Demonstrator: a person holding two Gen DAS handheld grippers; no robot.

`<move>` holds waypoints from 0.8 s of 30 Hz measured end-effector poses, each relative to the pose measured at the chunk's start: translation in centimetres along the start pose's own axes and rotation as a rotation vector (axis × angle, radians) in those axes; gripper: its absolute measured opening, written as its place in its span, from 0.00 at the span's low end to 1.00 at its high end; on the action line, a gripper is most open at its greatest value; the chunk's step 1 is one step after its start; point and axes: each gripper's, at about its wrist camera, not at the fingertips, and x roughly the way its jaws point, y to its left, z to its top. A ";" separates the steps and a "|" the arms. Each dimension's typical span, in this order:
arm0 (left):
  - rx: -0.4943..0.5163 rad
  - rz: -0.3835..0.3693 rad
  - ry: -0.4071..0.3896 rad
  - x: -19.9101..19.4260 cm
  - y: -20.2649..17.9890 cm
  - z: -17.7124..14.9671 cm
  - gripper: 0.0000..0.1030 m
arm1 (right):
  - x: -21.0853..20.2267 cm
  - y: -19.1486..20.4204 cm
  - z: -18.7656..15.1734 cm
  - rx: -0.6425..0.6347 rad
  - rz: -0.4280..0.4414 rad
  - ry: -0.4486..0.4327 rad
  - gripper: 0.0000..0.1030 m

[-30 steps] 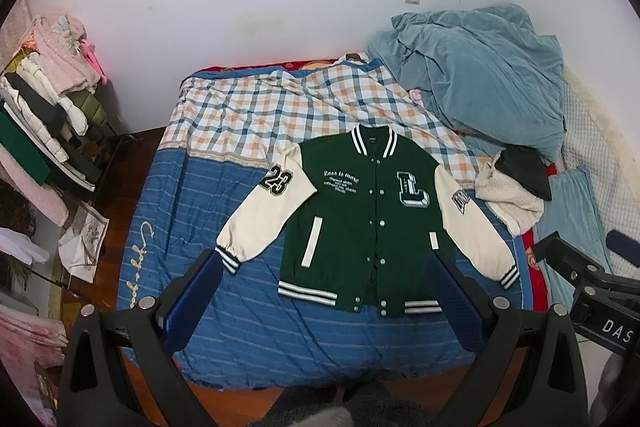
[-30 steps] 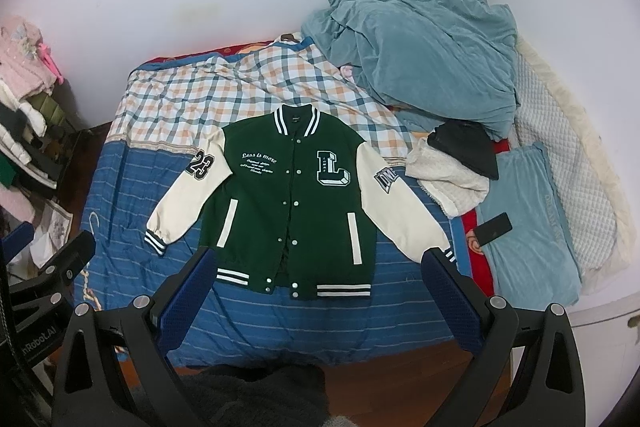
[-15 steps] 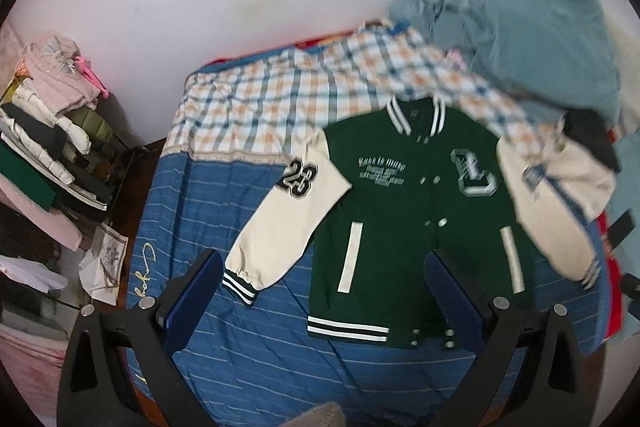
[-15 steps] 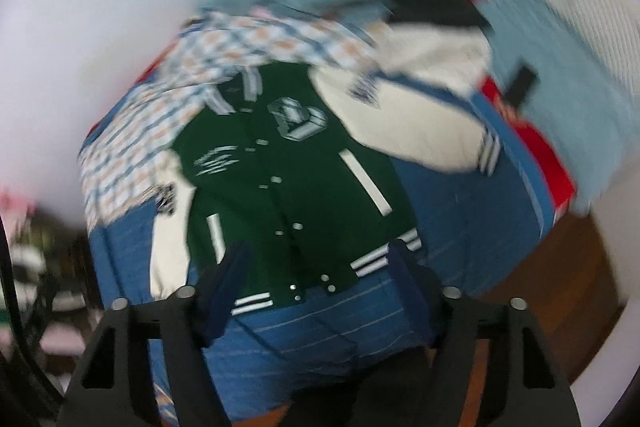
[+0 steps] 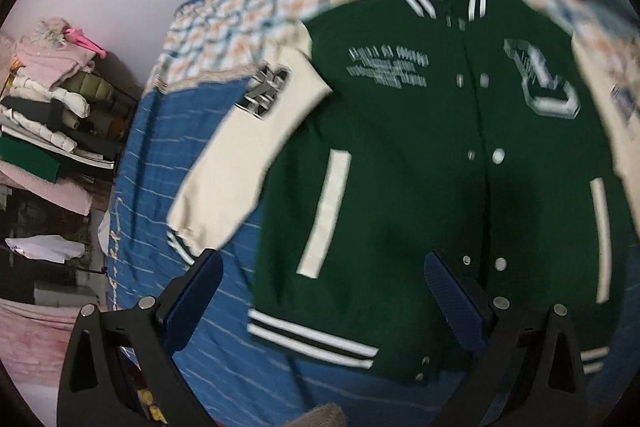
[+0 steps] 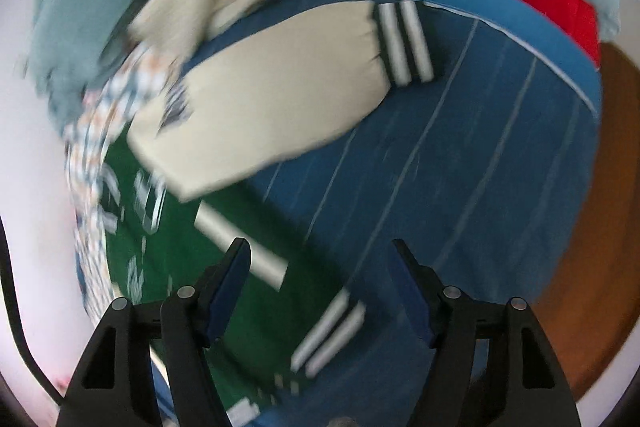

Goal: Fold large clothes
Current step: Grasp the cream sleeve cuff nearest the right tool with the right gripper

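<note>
A large letter "L" patch (image 5: 542, 81) stands on the green jacket's (image 5: 400, 187) chest, ahead of the left tongs' right finger; the sleeve number and chest lettering blur, perhaps unreadable.

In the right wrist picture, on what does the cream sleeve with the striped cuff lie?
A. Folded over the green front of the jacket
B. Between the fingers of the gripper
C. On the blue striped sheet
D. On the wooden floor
C: the sleeve lies spread out flat on the blue sheet, off the jacket front, well ahead of the open right gripper.
</note>
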 end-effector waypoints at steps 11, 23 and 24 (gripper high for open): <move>-0.010 0.041 0.030 6.7 -7.7 3.8 1.00 | 11.3 -7.0 11.7 0.280 0.148 -0.089 0.73; -0.045 0.025 -0.016 7.9 -8.0 5.8 1.00 | 6.1 3.7 12.8 0.054 0.129 -0.315 0.17; -0.065 0.027 -0.013 8.4 -7.0 5.8 1.00 | 5.1 5.5 12.3 0.010 0.142 -0.328 0.17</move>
